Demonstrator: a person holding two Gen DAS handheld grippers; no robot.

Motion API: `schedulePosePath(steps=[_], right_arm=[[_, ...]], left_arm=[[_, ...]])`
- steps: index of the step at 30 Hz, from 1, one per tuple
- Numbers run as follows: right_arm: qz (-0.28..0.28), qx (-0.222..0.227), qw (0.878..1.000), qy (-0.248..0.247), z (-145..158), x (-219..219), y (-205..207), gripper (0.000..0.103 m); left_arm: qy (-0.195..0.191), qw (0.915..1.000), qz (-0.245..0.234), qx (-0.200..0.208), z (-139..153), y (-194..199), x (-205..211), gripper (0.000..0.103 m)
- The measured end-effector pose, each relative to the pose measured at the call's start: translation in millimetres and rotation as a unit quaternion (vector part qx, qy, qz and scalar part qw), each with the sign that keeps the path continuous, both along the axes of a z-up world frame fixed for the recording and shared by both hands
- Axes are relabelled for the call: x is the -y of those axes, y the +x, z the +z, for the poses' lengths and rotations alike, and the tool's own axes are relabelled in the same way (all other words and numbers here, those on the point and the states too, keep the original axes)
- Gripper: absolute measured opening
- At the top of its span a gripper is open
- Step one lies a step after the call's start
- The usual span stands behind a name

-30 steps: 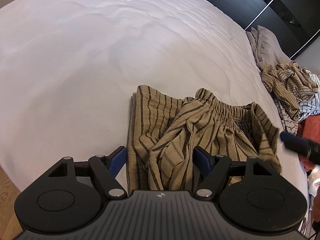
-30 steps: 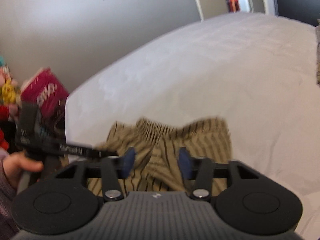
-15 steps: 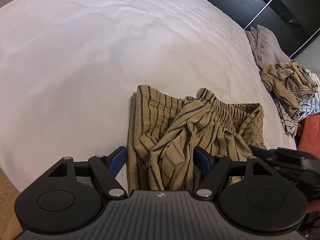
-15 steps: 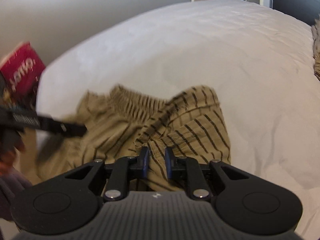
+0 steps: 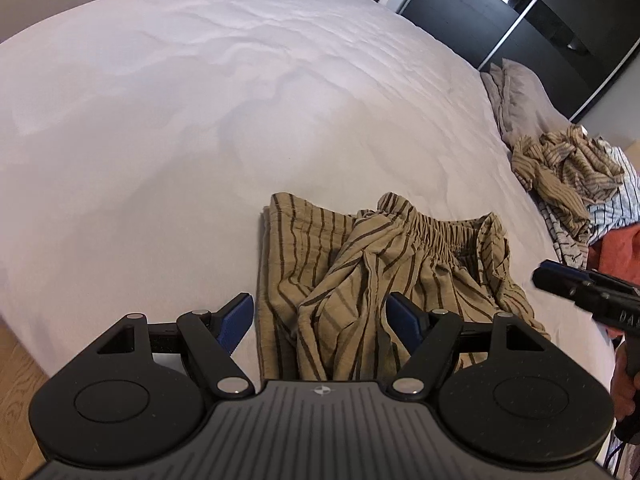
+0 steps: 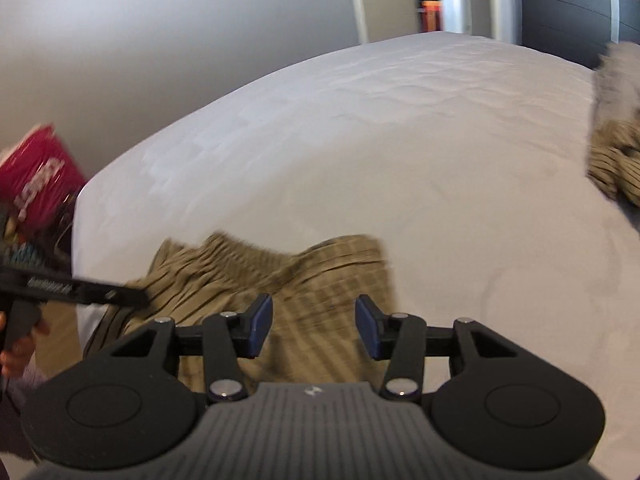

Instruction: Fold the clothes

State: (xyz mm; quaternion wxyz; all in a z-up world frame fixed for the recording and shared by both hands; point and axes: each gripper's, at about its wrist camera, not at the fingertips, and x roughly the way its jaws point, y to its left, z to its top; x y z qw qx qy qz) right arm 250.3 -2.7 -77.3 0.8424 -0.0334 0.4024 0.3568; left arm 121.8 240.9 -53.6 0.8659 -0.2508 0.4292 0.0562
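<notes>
Tan striped shorts (image 5: 384,280) lie crumpled near the front edge of the white bed (image 5: 200,120); my left gripper (image 5: 322,320) hangs over them, jaws wide apart, cloth below the pads, not pinched; my right gripper (image 6: 314,330) has just been opening, jaws now apart above the shorts, nothing clamped, that view blurred; a pile of clothes (image 5: 572,172) sits at the bed's far right edge.

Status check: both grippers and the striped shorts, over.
Left gripper open, jaws wide, nothing pinched. Right gripper jaws just opened, clear of the cloth. Striped shorts crumpled on the bed, unfolded. Nothing in the way.
</notes>
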Motion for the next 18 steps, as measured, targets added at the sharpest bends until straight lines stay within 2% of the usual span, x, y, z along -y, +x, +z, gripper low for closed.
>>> schedulePosePath(steps=[3,5,8,13,18], right_arm=[[-0.04,-0.04,0.998,0.013,-8,19,12,0.057],[-0.048,-0.084,0.995,0.025,-19,26,18,0.068],[-0.053,-0.127,0.99,0.021,-36,28,18,0.07],[-0.059,-0.156,0.986,0.006,-60,27,11,0.07],[-0.055,-0.151,0.987,0.001,-65,21,6,0.069]], left_arm=[[-0.015,0.9999,-0.001,-0.006,-2,-4,-2,0.072],[-0.028,0.9995,-0.007,-0.011,-6,-5,-3,0.072],[-0.035,0.9991,-0.003,-0.022,-12,-5,-5,0.072],[-0.058,0.9978,0.011,-0.029,-24,-3,-13,0.072],[-0.041,0.9988,0.005,-0.028,-30,2,-6,0.072]])
